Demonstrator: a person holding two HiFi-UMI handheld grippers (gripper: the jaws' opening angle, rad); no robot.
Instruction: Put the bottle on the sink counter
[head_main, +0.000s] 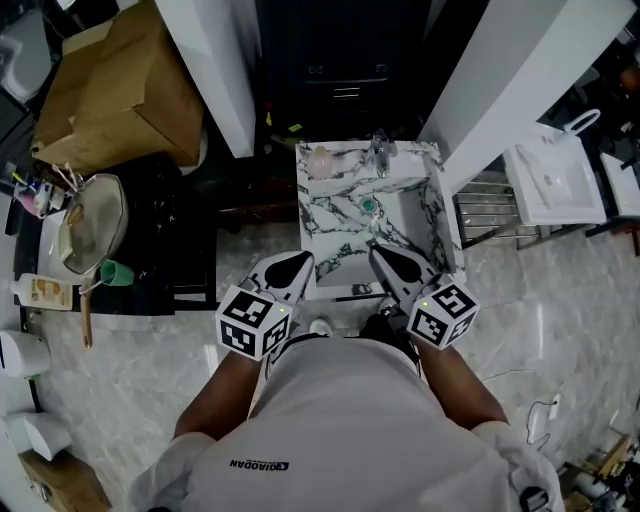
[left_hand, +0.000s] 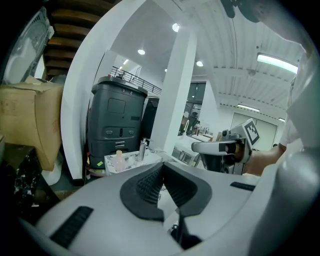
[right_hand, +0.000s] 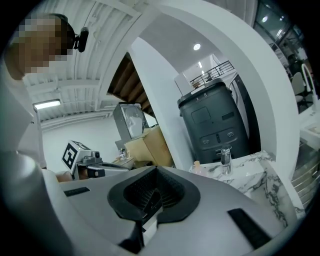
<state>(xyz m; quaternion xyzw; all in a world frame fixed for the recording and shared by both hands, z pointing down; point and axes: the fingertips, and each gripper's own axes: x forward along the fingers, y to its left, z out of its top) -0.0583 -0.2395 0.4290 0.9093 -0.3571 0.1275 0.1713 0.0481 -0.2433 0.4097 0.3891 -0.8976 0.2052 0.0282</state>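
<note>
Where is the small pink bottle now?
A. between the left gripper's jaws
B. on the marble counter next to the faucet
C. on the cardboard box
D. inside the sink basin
B: the pink bottle stands on the marble counter beside the faucet.

We see a white sink counter (head_main: 346, 153) veined in dark grey at frame centre and a pale pink bottle (head_main: 320, 160). The left gripper (head_main: 303, 258) and right gripper (head_main: 376, 251) are white, with black-and-white marker squares. The cardboard box (head_main: 120, 90) at upper left is brown, and the cup (head_main: 117, 272) at left is green.
</note>
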